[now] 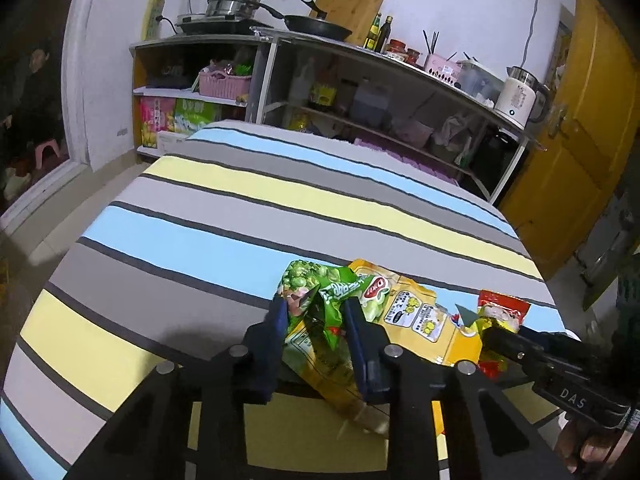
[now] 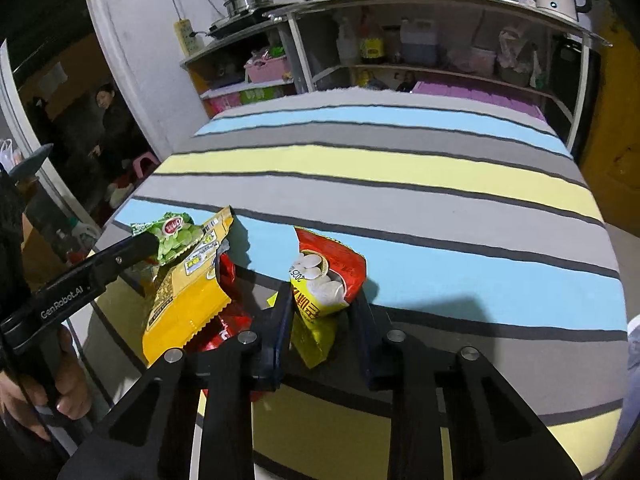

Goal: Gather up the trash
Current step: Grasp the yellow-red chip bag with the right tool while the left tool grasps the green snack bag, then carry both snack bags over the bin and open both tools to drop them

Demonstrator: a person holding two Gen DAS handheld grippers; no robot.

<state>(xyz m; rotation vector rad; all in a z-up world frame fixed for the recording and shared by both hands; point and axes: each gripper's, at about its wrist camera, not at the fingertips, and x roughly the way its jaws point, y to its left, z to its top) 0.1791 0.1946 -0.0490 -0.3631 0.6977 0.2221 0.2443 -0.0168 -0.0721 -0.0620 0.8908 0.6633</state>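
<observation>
On the striped bench (image 1: 248, 208), at its near edge, lie several snack wrappers in a loose cluster. The yellow wrapper (image 1: 416, 312) serves as the landmark: it lies flat, printed side up.

The green pea wrapper (image 1: 340, 296) sits on the left end of the yellow wrapper, crumpled and partly upright. The left tool (image 1: 316, 316) straddles it, with both blue pads pressing into the creased foil, so this tool is clamped on the green pea wrapper.

To the right of the yellow wrapper, just beside it, stands the red-and-yellow wrapper (image 2: 328, 280), tilted, with white printed shapes on its face. The right tool (image 2: 322, 308) has its fingers on either side of this wrapper's lower part; the left pad touches the foil, and the right pad appears to meet its edge, so the tool looks clamped on it. A shiny red wrapper (image 2: 228, 276) lies tucked under the right edge of the yellow wrapper.

Beyond the far edge of the bench stands a metal shelf rack (image 1: 360, 80) carrying a frying pan (image 1: 316, 26), a steamer pot (image 1: 234, 0) and a white kettle (image 1: 520, 96).
</observation>
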